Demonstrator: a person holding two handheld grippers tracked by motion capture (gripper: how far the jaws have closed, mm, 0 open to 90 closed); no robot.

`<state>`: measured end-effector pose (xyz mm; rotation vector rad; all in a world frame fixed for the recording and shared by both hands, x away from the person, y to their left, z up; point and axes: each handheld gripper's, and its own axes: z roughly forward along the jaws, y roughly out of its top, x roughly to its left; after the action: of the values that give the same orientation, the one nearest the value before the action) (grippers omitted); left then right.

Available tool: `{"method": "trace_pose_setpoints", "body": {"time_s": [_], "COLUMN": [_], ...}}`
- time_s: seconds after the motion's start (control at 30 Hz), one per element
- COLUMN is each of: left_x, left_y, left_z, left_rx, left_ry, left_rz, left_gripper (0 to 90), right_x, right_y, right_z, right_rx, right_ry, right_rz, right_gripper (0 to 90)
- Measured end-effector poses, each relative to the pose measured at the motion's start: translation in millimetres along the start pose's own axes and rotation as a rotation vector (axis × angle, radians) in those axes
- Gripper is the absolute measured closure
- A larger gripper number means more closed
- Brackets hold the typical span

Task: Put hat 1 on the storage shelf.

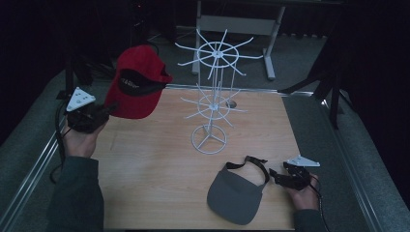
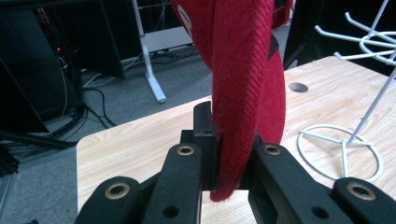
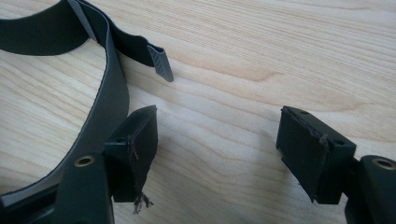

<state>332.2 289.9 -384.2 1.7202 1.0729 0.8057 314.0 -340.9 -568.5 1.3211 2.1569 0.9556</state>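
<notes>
Left tool [image 2: 224, 154] clamps the red cap [image 1: 138, 82], crown cut off above; right tool [image 3: 217, 154] gapes beside the grey visor [image 1: 234, 195].

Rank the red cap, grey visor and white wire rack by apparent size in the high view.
1. white wire rack
2. red cap and grey visor: near alike, and the visor lies nearer the camera, so unranked.

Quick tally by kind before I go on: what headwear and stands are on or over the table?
Red cap: 1, held up in the left gripper
Grey visor: 1, flat on the table
White wire rack: 1
Total: 3
</notes>
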Motion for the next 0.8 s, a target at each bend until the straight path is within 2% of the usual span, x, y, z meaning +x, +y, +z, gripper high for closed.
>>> {"method": "trace_pose_setpoints", "body": {"time_s": [0.3,0.8], "left_x": [-3.3,-9.5], "left_y": [8.0,24.3], "left_z": [-5.4,-13.6], "left_rx": [-0.031,-0.112], "left_ry": [0.006,0.011], "left_rz": [0.001,-0.004], "left_gripper": [85.8,85.7], "right_x": [-0.7,-1.1], "right_y": [1.2,2.1], "right_z": [1.5,2.4], "right_rx": [-0.001,0.000], "right_ry": [0.001,0.001], "right_rz": [0.000,0.001], "right_gripper": [29.2,29.3]}}
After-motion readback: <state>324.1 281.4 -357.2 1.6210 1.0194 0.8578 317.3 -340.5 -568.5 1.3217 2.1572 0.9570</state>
